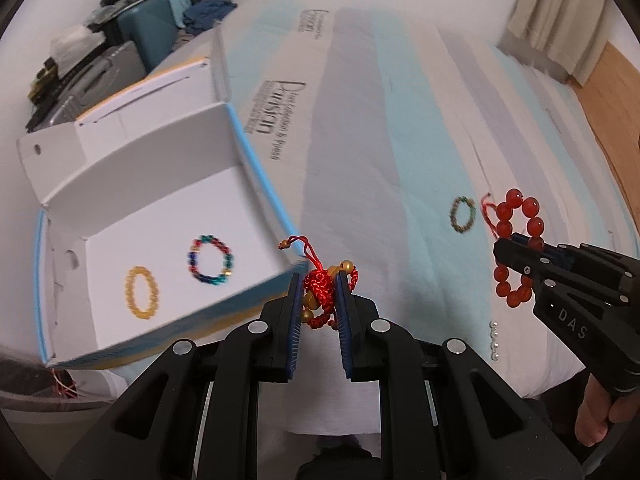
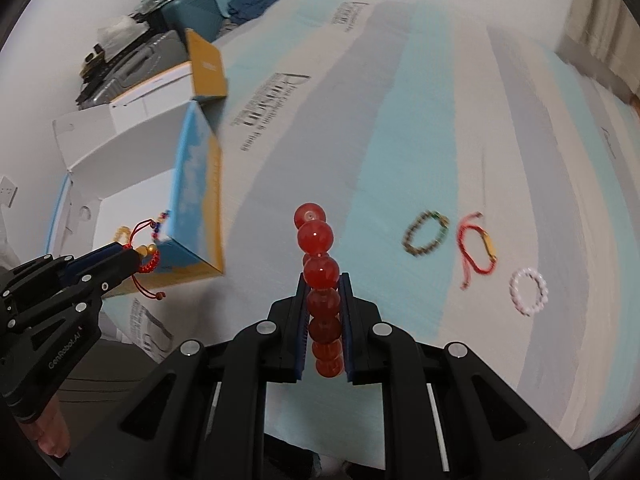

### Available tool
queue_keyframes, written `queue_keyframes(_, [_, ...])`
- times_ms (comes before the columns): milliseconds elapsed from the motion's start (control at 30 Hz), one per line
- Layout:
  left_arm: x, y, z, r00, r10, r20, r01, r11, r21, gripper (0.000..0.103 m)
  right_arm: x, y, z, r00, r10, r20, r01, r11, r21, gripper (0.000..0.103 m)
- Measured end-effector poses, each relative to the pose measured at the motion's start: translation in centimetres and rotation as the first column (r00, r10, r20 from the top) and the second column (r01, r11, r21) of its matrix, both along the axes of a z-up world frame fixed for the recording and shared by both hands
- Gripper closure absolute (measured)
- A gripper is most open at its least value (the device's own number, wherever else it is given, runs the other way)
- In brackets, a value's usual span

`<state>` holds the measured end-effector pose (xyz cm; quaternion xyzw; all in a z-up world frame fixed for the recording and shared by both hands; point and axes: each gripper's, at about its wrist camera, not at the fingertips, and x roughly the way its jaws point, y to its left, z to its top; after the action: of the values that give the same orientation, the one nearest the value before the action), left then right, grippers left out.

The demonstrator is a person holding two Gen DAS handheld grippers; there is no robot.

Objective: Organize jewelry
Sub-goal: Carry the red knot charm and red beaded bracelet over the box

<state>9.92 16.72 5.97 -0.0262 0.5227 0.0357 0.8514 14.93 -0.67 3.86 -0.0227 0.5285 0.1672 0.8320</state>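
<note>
**Carrying two bracelets to the box**

The left gripper (image 1: 318,280) is pinching a red cord bracelet (image 1: 322,292) with gold beads, jaws nearly closed, hanging just at the near right corner of the open box (image 1: 160,216). The right gripper (image 2: 324,292) is clamping a big red bead bracelet (image 2: 318,268) above the bed (image 2: 400,140), well apart from the box. Each should be travelling fully over the box's rim before letting go, low enough that beads are not bouncing out. Three bracelets are lying near the bed's right edge.

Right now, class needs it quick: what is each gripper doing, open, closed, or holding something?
Left gripper: closed on the red knotted cord bracelet with gold beads.
Right gripper: closed on the red bead bracelet.
</note>
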Motion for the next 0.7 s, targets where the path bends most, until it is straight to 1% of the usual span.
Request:
queue_keyframes(300, [-1.2,6.3,1.8,0.997,0.081,0.018,-0.081,0.997,0.001,0.088,0.3,6.5,2.3,0.997,0.074,0.030,-0.074,0.997,0.011,0.090])
queue_keyframes(500, [-2.2,10.7,2.1,0.990,0.143,0.016,-0.143,0.990,0.006,0.088,0.2,11.5,3.2,0.990,0.138,0.040,-0.139,0.990,0.013,0.090])
queue_keyframes(700, [-3.1,14.9,1.8,0.979,0.203,0.005,-0.203,0.979,0.012,0.088,0.1,16.3,3.2,0.980,0.198,0.033,-0.198,0.980,0.015,0.090])
